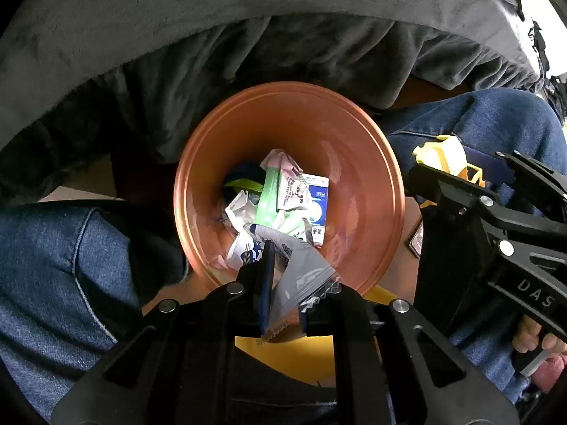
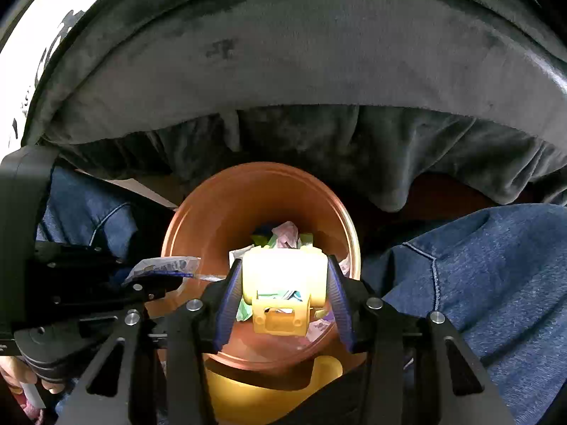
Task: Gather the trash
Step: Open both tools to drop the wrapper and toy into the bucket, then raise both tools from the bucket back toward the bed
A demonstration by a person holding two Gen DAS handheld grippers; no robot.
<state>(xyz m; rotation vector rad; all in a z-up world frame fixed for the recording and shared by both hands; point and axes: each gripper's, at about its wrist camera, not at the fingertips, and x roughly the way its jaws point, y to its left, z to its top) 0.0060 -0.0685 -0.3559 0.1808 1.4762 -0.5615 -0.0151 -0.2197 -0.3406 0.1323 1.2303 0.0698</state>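
Both grippers hang over the round copper-coloured plastic trash bin (image 1: 354, 177), which stands on the floor between the person's denim-clad knees (image 1: 63, 265) and already holds crumpled wrappers and a small blue-and-white carton (image 1: 317, 200). The left gripper (image 1: 283, 283) has its jaws nearly closed on a clear, crinkled plastic packet with a serrated edge (image 1: 304, 276); it looks very light, limp and slippery, so pinching a flat doubled part near the seam seems safest. The right gripper (image 2: 283, 283) has its jaws set wider, clamped on a yellow moulded plastic piece (image 2: 283, 279), apparently stiff and light, best held across its flat sides.
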